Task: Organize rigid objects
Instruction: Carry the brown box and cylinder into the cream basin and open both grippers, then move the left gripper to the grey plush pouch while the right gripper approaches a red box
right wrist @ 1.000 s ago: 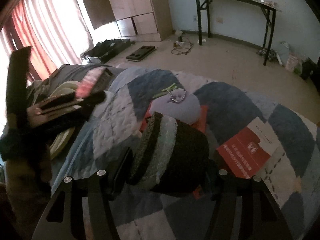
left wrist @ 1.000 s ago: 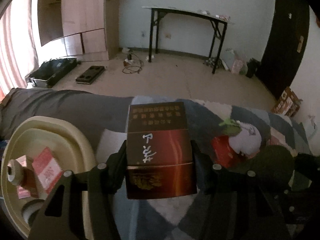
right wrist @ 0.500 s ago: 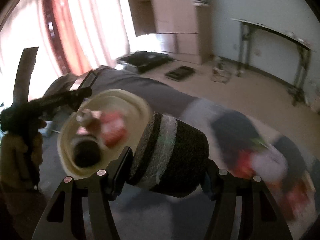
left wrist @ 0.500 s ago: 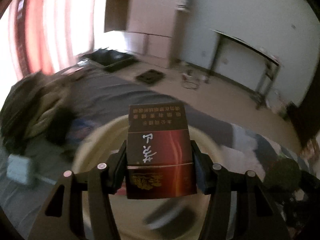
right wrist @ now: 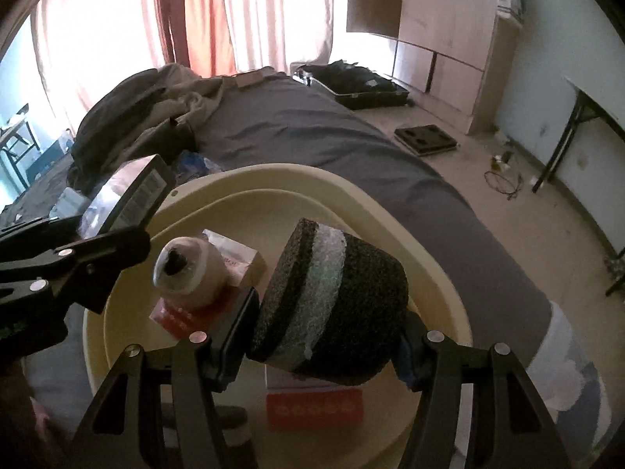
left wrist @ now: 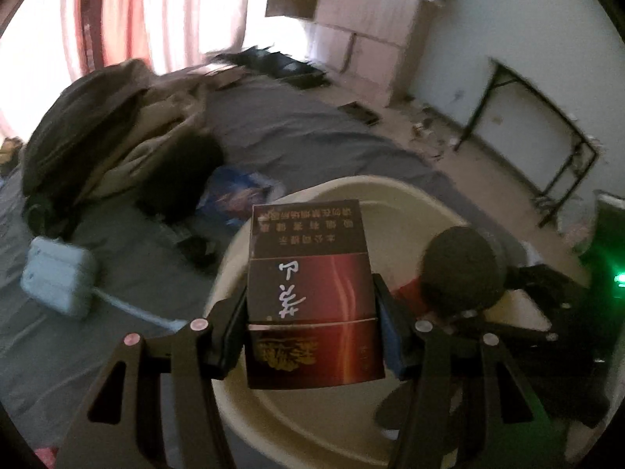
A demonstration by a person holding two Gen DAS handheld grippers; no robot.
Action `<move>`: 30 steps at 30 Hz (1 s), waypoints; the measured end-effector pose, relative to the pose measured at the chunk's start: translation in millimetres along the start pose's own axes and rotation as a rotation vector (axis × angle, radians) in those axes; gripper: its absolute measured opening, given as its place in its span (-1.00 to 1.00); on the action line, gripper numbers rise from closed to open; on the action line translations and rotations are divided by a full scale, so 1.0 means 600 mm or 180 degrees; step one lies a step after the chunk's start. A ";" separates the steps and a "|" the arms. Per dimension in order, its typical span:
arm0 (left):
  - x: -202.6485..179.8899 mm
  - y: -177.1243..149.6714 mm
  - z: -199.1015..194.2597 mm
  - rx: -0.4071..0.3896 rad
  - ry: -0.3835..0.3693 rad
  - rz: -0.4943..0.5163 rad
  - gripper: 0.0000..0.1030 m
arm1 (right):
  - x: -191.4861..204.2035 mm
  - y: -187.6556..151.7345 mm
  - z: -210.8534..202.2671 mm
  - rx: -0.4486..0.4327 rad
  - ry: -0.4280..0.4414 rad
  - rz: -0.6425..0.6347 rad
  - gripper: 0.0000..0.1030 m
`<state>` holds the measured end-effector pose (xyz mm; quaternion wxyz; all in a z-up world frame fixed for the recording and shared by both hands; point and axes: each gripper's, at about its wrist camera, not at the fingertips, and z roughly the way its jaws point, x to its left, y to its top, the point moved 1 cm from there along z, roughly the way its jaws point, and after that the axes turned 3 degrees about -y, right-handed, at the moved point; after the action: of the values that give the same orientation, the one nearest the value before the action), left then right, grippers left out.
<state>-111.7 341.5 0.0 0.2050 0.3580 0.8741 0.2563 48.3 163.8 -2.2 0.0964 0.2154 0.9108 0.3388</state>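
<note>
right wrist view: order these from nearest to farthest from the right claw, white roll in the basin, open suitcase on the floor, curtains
From the right claw:
1. White roll, in the cream basin, just left of the claw.
2. Open suitcase, on the floor past the bed.
3. Curtains, at the window, top of view.

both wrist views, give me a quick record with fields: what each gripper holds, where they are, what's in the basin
left gripper: shut on dark red box
right gripper: shut on black cup-shaped object with a pale band
position: both over the cream basin
basin contents: white roll, red-and-white packets
basin rests on: bed with grey sheet
beside basin: white adapter, heap of clothes
</note>
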 end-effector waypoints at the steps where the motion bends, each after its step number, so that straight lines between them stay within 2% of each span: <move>1: 0.002 -0.001 0.003 0.0048 0.0058 0.0008 0.13 | 0.006 0.003 0.003 -0.0017 -0.0002 -0.0013 0.18; 7: -0.001 -0.013 0.028 0.0267 0.0093 0.0103 0.14 | 0.013 0.002 0.005 -0.0096 -0.0089 -0.0055 0.18; 10: -0.006 -0.013 0.030 0.0288 -0.0001 0.0072 0.14 | 0.010 0.000 0.006 -0.0107 -0.0033 0.0020 0.17; 12: -0.010 -0.014 0.029 0.0286 0.0026 0.0102 0.23 | 0.011 -0.001 0.014 -0.0062 -0.0014 0.0043 0.17; 14: -0.006 -0.012 0.030 0.0292 0.0075 0.0029 0.46 | 0.018 -0.001 0.020 -0.0031 -0.0005 0.0005 0.18; 16: 0.000 -0.011 0.026 0.0258 0.0091 -0.0033 0.65 | 0.021 -0.001 0.018 -0.0024 0.0001 -0.0009 0.24; 17: 0.001 -0.008 0.023 0.0230 0.0080 -0.0074 0.68 | 0.024 -0.002 0.012 -0.0060 0.0016 -0.0001 0.38; 18: 0.001 -0.005 0.019 0.0205 0.0063 -0.0104 0.72 | 0.022 -0.003 0.006 -0.0088 0.0024 0.0017 0.59; 19: -0.001 -0.003 0.012 0.0152 0.0018 -0.0135 0.75 | 0.018 -0.004 -0.002 -0.0108 0.0021 0.0043 0.68; 20: -0.007 0.000 0.003 0.0076 -0.0062 -0.0135 0.82 | 0.013 -0.007 -0.017 -0.0161 0.0023 0.0106 0.79; 22: -0.027 0.004 -0.012 -0.0034 -0.0174 -0.0060 0.99 | -0.004 -0.020 -0.056 -0.0247 0.0062 0.0204 0.89; 25: -0.080 0.007 -0.030 -0.0168 -0.0399 0.0160 1.00 | -0.030 -0.046 -0.125 -0.0356 -0.0043 0.0358 0.97; 28: -0.153 0.002 -0.030 -0.0094 -0.0707 0.0354 1.00 | -0.077 -0.099 -0.226 -0.0484 -0.0348 0.0606 0.99; 30: -0.224 -0.011 -0.029 -0.0054 -0.0945 0.0600 1.00 | -0.117 -0.148 -0.296 -0.0544 -0.0618 0.0832 0.99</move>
<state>-36.0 234.2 33.3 0.3100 0.4705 0.7946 0.2261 24.6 -31.1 74.8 0.1570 0.3547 0.8293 0.4022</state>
